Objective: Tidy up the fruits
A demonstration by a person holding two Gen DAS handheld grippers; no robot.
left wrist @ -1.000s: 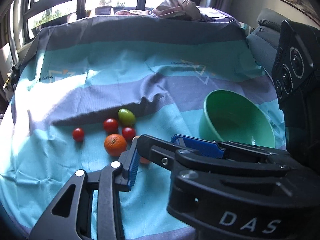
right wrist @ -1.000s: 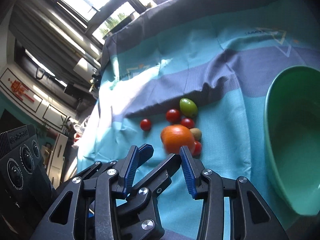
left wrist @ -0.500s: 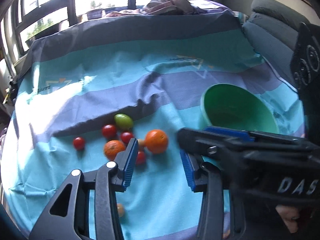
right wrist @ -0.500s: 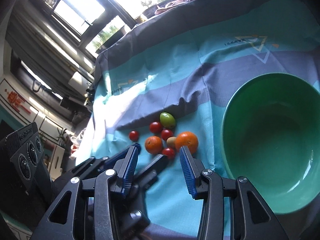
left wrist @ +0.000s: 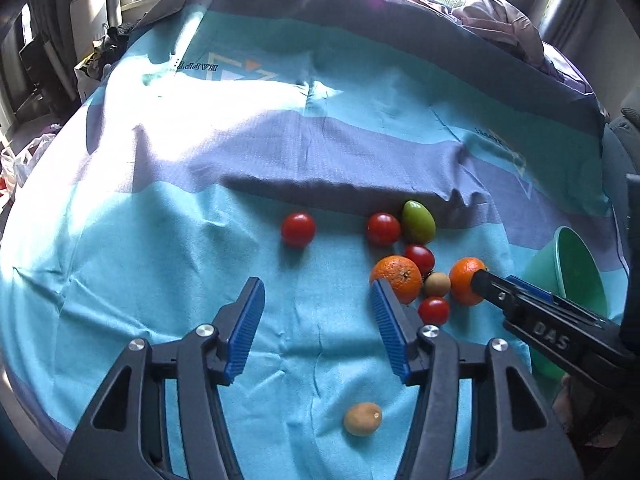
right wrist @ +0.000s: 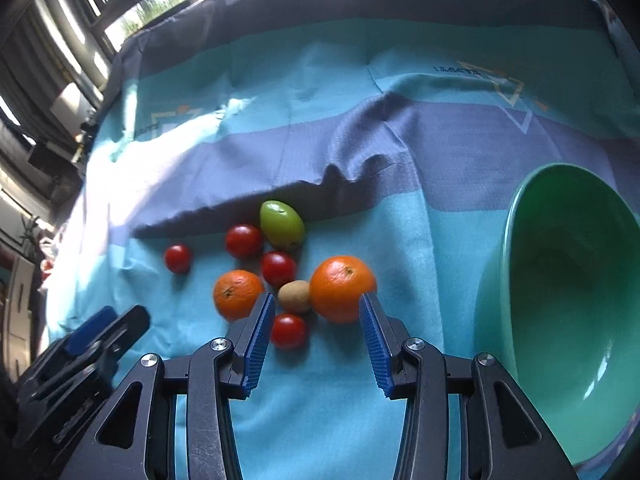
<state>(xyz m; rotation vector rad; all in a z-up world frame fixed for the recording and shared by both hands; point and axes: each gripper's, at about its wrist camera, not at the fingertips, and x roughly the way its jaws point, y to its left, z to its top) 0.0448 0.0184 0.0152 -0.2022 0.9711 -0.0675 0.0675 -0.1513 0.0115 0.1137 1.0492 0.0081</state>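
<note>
Daylight from windows (right wrist: 132,16) behind table, overexposed. Blown-out sun patch on cloth (left wrist: 224,100) at far left (print there washed out). Long dark shadow under cloth fold (left wrist: 336,194). Fruit sharp, glossy highlights on tomatoes (right wrist: 243,240). Strong fisheye bending, dark vignette at corners. Bowl (right wrist: 568,304) interior dim, small glints.
</note>
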